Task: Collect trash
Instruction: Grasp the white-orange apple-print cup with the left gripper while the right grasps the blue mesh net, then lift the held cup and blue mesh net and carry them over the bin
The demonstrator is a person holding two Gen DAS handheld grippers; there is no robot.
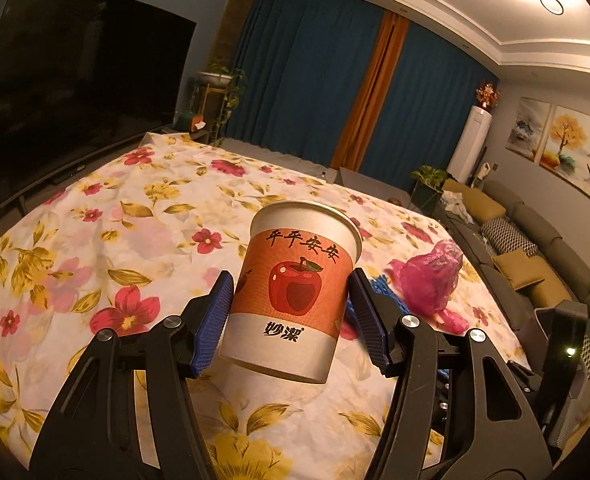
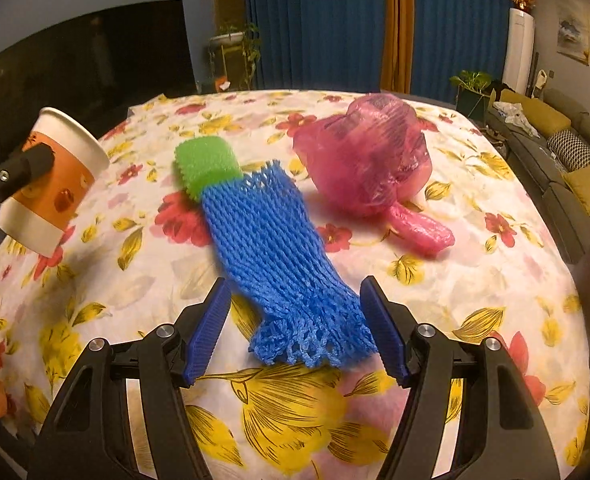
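Note:
My left gripper (image 1: 291,316) is shut on a white paper cup (image 1: 295,292) with an orange apple band and holds it upright above the floral tablecloth (image 1: 143,216). The cup also shows at the left of the right wrist view (image 2: 55,184). My right gripper (image 2: 297,328) is open, its blue pads on either side of the near end of a blue foam net (image 2: 279,252) lying on the cloth. A green foam piece (image 2: 207,164) sticks out of the net's far end. A crumpled pink plastic bag (image 2: 371,160) lies to the right of the net and also shows in the left wrist view (image 1: 427,280).
A dark TV (image 1: 75,92) stands at the far left. Blue curtains (image 1: 315,80) hang behind the table. A grey sofa with cushions (image 1: 527,248) runs along the right. Potted plants (image 2: 471,84) stand beyond the table's far edge.

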